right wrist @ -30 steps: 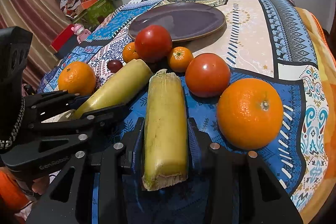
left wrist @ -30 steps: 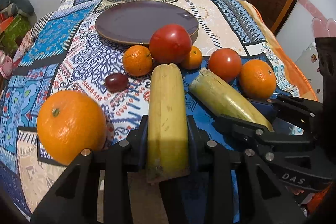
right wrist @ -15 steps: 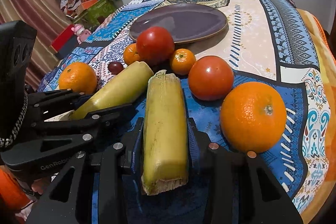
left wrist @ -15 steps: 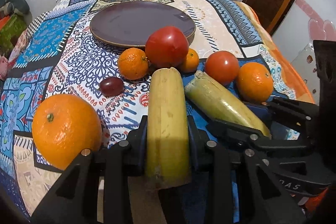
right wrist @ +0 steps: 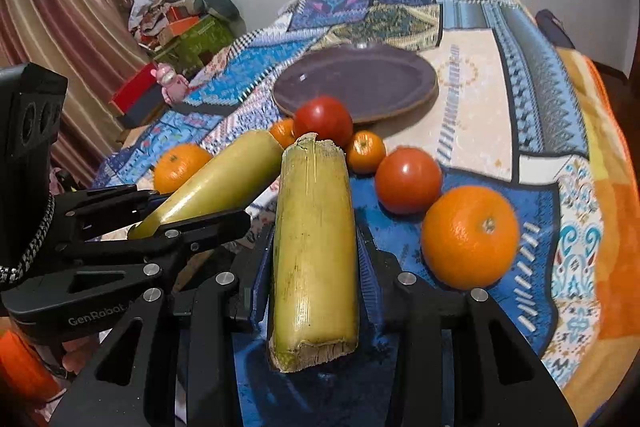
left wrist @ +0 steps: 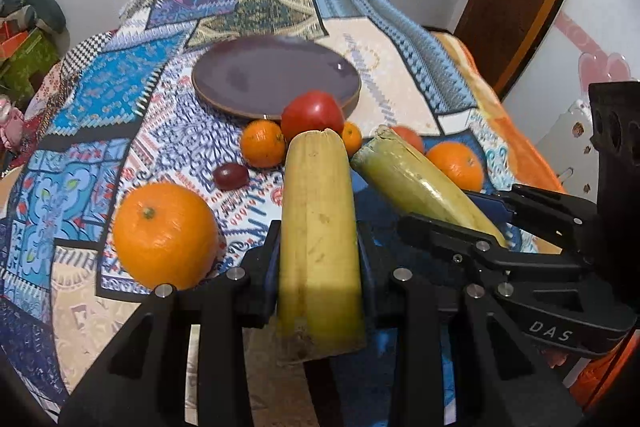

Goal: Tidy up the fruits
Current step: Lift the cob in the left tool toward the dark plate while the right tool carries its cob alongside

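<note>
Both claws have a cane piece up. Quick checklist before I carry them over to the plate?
1. Left claw clamped on its cane piece: ok.
2. Right claw clamped on its cane piece: ok.
3. Plate free of fruit: ok.
4. Straight path to the plate: not ok, the big tomato and small oranges sit in front of it.
5. Cane pieces apart from each other: ok.
6. Both pieces clear of the cloth: cannot tell.
</note>
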{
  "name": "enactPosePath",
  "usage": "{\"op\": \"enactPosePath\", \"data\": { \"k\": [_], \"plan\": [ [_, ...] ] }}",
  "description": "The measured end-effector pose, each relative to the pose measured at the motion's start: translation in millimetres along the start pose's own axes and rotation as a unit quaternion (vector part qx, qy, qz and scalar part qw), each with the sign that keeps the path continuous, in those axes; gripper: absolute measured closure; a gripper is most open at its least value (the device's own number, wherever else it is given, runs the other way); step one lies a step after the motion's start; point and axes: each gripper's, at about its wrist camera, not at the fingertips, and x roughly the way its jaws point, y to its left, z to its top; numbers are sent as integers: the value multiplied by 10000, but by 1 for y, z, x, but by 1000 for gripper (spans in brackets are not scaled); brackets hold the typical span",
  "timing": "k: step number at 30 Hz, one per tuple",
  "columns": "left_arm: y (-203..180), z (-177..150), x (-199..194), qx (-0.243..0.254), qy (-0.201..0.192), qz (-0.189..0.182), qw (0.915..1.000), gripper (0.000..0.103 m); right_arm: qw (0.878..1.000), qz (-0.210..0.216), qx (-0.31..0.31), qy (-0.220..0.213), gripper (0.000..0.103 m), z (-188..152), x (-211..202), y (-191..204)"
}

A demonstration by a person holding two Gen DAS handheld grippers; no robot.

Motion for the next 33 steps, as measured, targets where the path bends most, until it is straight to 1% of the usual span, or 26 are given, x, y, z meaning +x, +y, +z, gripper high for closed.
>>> {"op": "enactPosePath", "data": {
  "k": [7,11,17,23,28,33],
  "plan": [
    [1,16,-23,-21,-338,64,9994,69,9996,-95,-157,-222,67,24,-11,4],
    [8,28,-30,-69,-448,75,9989,69,9987,-199,-267,-384,67,37,-16,8],
    [18,52,-39,-52,-703,210,9973,69,9968,-297,-431,-611,67,58,-20,10],
    [26,73,-42,-59,-840,248,9961,69,9952,-360,-488,-762,67,81,-15,9],
    [31,94,-40,-57,-930,202,9954,69,9949,-390,-511,-783,67,96,-7,6],
    [33,113,-31,71,-966,247,9950,69,9946,-401,-521,-802,67,111,3,1]
  ]
}}
